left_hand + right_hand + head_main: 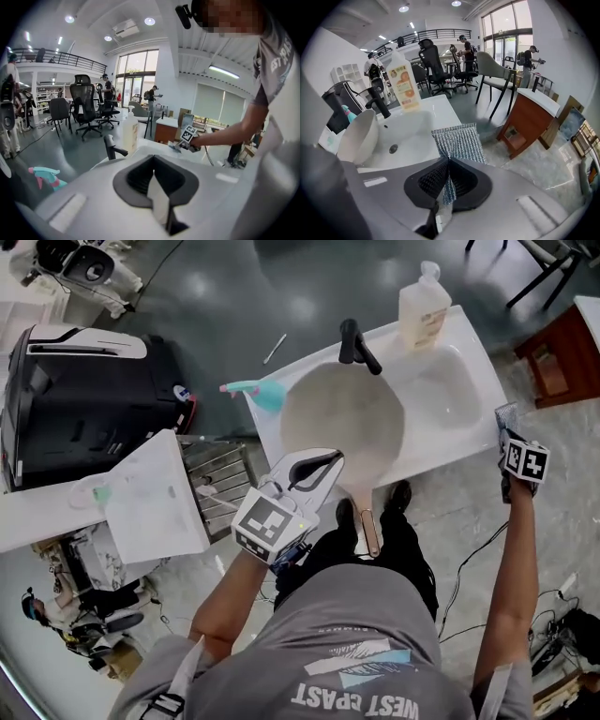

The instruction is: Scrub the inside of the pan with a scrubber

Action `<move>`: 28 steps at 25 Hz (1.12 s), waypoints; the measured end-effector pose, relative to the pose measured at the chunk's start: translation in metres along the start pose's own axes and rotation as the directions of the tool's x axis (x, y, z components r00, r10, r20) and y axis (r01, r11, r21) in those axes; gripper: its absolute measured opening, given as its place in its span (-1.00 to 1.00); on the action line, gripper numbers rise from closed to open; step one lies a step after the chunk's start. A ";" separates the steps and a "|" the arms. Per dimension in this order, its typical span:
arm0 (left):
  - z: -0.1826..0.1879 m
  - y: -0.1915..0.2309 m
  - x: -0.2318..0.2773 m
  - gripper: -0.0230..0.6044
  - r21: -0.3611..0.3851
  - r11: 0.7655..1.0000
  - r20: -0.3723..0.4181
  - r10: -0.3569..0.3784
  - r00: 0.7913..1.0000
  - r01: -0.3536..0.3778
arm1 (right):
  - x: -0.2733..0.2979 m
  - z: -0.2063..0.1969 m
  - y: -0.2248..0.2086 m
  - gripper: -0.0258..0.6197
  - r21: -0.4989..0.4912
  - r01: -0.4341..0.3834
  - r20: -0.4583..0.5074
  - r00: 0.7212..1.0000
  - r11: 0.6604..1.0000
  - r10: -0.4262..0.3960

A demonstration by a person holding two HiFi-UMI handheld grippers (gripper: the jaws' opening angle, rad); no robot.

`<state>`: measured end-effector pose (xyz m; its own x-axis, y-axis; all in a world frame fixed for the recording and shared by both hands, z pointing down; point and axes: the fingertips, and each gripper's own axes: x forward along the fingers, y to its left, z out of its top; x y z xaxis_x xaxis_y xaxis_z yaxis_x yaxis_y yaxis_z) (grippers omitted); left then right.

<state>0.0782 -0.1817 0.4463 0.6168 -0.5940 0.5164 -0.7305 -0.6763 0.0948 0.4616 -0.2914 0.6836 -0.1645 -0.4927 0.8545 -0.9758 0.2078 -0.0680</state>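
The pan (342,416) lies in the left part of the white sink (469,352), pale inside facing up, its handle (370,531) sticking out over the front edge toward me. In the right gripper view the pan (358,136) is at the left. My right gripper (507,439) hovers off the sink's right end, shut on a grey woven scrubber (457,140) that hangs past its fingertips (449,161). My left gripper (314,470) is at the sink's front edge, left of the handle, jaws together with nothing in them (151,180).
A black faucet (358,345) and a soap bottle (424,307) stand at the sink's back. A teal spray bottle (258,393) lies at its left. A wire rack (220,479), a black machine (84,399) and a wooden cabinet (562,357) surround the sink.
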 end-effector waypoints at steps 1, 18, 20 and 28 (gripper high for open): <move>0.000 0.000 0.001 -0.92 -0.004 1.000 -0.001 0.003 1.000 -0.003 | 0.005 -0.003 -0.002 -0.88 -0.006 0.004 -0.012 1.000 1.000 -0.004; -0.002 0.019 -0.037 -0.92 -0.019 0.999 0.046 0.044 0.998 -0.043 | -0.016 0.013 0.015 -0.45 -0.097 0.084 0.017 0.996 0.992 -0.083; 0.000 0.022 -0.046 -0.92 -0.014 0.999 0.063 0.047 0.997 -0.046 | -0.034 0.023 0.023 -0.45 -0.089 0.093 0.060 0.994 0.992 -0.088; 0.016 0.033 -0.088 -0.92 0.011 0.999 0.143 0.049 0.988 -0.051 | -0.150 0.085 0.088 -0.63 -0.059 0.084 0.348 0.936 0.995 -0.058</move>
<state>0.0046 -0.1589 0.3909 0.6159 -0.6828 0.3930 -0.7579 -0.6497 0.0592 0.3881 -0.2708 0.5059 -0.1470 -0.7670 0.6246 -0.9759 0.2154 0.0348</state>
